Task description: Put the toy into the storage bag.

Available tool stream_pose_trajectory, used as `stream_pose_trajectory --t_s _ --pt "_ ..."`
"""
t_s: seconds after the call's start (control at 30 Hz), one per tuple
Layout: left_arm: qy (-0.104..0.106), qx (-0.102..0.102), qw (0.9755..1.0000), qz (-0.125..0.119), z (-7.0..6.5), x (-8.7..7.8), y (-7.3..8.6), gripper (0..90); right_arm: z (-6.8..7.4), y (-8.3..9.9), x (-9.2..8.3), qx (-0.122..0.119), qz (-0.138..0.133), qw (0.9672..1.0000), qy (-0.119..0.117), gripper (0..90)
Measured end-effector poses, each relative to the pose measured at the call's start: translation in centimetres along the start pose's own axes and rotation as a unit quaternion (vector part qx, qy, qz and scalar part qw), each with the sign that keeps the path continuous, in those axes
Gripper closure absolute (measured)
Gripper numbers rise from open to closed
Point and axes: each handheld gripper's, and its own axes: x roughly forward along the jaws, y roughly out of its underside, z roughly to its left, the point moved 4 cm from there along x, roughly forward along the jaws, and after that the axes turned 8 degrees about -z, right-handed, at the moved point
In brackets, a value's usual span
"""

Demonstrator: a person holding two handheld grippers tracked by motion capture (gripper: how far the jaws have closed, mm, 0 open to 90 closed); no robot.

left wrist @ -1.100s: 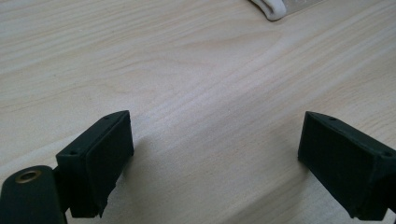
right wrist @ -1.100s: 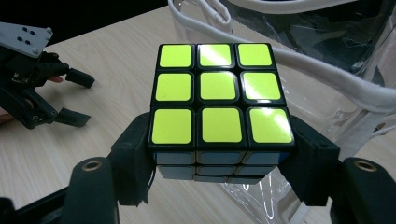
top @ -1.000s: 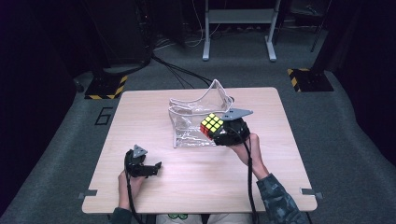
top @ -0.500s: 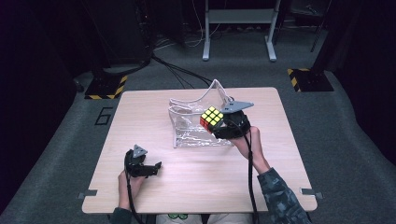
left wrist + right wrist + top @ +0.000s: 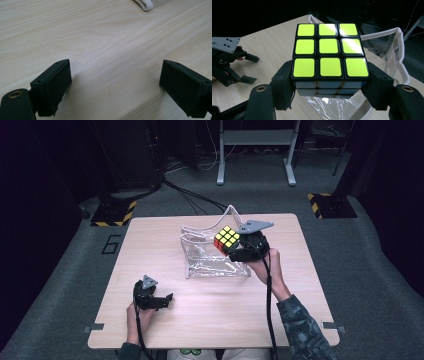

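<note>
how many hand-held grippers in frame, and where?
2. The left hand-held gripper rests low over the near left of the table, jaws open. The right hand-held gripper is raised over the clear bag, clamping the puzzle cube.

Left gripper [image 5: 159, 301] low at the near left of the counter [image 5: 200, 320], jaws wide apart, nothing between them. Right gripper [image 5: 236, 249] raised farther off at centre right, forearm stretched forward, jaws clamped on a cube [image 5: 227, 238].

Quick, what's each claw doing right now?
Left gripper: open, holding nothing, low over the table.
Right gripper: shut on the puzzle cube, above the clear bag.
</note>
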Motion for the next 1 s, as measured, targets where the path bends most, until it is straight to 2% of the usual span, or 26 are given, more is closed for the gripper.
stream_pose_trajectory --t_s 0.43,1.0 --pt "0.000 0.000 1.0000 0.000 0.0 0.0 0.0 10.1 -0.9 -2.1 0.3 -0.009 -0.005 0.9999 0.013 34.1" --pt "0.001 0.000 1.0000 -0.001 0.0 0.0 0.0 10.3 -2.3 -3.4 2.1 -0.001 0.004 0.9997 0.022 34.1"
